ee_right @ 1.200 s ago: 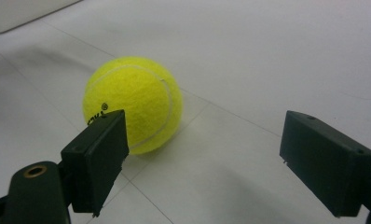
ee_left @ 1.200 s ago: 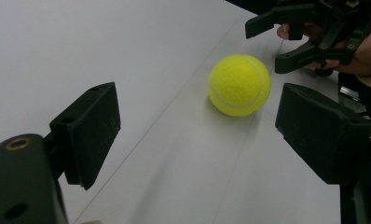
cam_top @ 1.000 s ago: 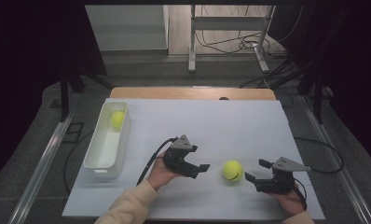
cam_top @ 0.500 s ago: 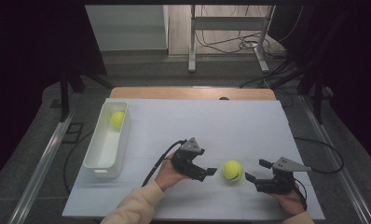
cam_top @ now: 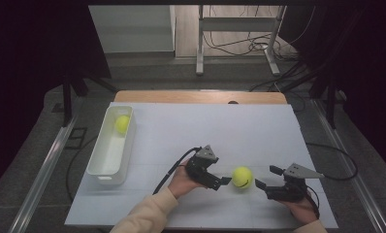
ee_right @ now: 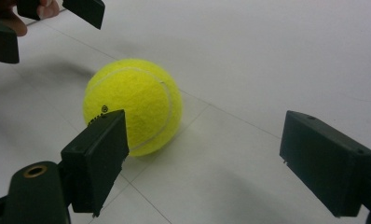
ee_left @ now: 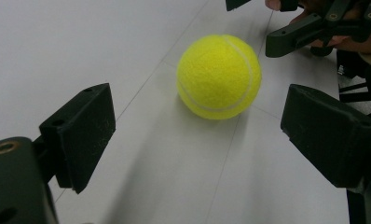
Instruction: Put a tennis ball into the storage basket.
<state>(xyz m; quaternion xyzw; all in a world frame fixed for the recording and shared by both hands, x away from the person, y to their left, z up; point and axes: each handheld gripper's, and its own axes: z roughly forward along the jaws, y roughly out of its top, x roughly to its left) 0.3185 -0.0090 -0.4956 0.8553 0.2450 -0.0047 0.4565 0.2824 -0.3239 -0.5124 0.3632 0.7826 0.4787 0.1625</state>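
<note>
Holding one yellow tennis ball [cam_top: 122, 124], white plastic bin [cam_top: 102, 162] sits left on counter [cam_top: 191, 131]. Second yellow felt tennis ball [cam_top: 241, 177] lies loose between your hand-held grippers. Left hand-held gripper [cam_top: 223, 181] has closed in since earlier, jaws just opening, wide; right hand-held gripper [cam_top: 265, 177] wide.

Tennis ball [cam_top: 241, 177]: bright yellow-green felt, white curved seam, small dark print on one side. Rested loose on white desk [cam_top: 220, 131], ungripped, nothing touching it. Lay at about 5 o'clock of desk top, near front edge. Sat ahead of left gripper's [cam_top: 219, 181] spread fingers [ee_left: 81, 133], not yet between them. Whole, round, undamaged.
</note>
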